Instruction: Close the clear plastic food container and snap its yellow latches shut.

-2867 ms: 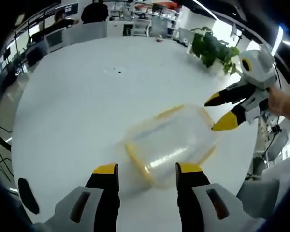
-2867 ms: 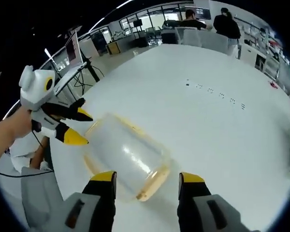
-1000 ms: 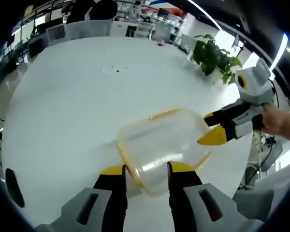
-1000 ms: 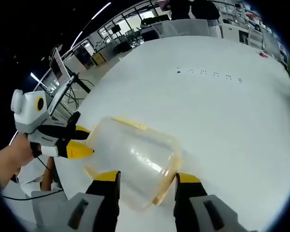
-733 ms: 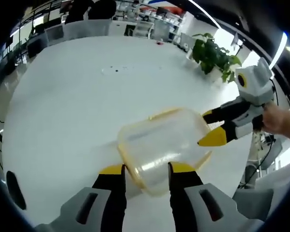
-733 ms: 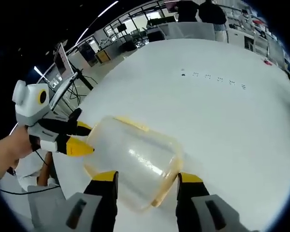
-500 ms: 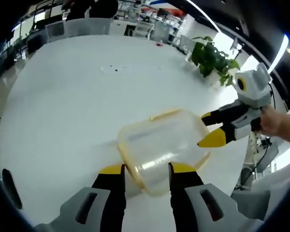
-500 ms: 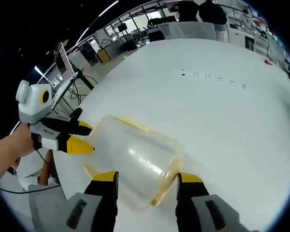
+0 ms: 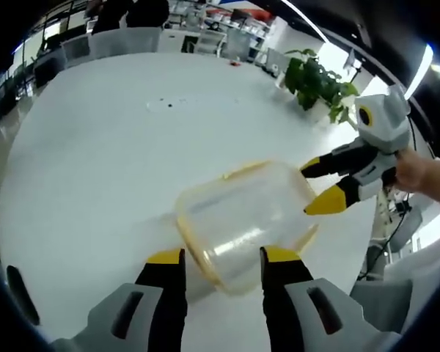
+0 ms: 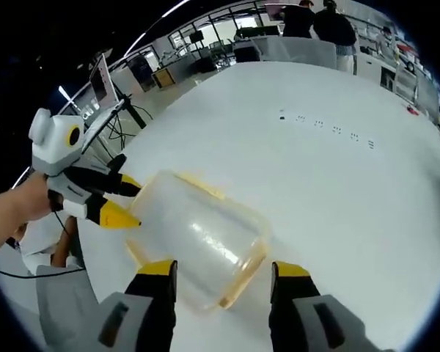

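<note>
1. The clear plastic food container with its yellow rim lies on the white table, between the two grippers.
2. In the left gripper view, the left gripper has its jaws spread, with the container's near end just ahead of the yellow tips; whether they touch it cannot be told.
3. In the right gripper view, the right gripper has its jaws spread too, with the container's near end lying between and just beyond the tips.
4. In each view the other gripper shows at the container's far end, jaws parted, its lower yellow tip at the container's edge.
5. The table's edge runs close behind the container on the person's side; beyond the container the tabletop lies wide, bare but for small dark specks.
6. A potted plant stands past the far edge.
7. No writing can be read.
</note>
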The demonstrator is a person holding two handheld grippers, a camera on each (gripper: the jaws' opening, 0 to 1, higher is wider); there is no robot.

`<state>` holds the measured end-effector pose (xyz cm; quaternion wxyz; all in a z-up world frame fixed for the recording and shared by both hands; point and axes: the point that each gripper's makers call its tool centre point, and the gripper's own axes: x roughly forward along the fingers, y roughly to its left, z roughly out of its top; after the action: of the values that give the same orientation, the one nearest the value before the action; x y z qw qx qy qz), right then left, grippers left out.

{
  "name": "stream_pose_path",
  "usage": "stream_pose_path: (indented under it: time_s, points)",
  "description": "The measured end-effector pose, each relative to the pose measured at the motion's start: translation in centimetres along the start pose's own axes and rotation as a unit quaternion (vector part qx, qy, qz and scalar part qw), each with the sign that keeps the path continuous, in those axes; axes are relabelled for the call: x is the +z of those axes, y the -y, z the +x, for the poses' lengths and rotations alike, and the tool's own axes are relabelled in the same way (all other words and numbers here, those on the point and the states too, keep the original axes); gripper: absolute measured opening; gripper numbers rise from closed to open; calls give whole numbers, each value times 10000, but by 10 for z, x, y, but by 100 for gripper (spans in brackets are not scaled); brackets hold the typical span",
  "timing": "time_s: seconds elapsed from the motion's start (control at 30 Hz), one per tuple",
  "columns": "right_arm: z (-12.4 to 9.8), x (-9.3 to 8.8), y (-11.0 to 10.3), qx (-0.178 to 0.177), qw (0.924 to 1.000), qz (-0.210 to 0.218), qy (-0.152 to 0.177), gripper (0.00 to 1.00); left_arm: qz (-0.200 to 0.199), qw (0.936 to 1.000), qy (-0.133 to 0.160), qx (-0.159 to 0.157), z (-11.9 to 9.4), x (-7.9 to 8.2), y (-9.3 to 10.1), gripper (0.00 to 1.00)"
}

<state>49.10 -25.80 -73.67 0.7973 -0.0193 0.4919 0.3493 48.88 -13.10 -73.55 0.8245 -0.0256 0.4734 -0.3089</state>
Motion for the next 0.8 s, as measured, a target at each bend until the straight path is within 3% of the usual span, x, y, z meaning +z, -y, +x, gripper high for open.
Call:
stream_pose_path:
  time_s: [0.2,0.37,0.63,0.8]
  points:
    - [-3,1,0,27,9998,-214,-54,48,128,9998,-119,120,-6,-2,-7,39]
    - [-5,-1,3,-72,9983,-563,-156,50,337,9992,-193,95,-9,-3,-10,39]
    - [-8,1,5,-47,9977,-642,-191,49,457,9985,-281,71,-14,-3,-11,38]
    - [-8,2,2,69,9954,-917,-257,51,539,9978,-373,54,-15,-1,-11,37]
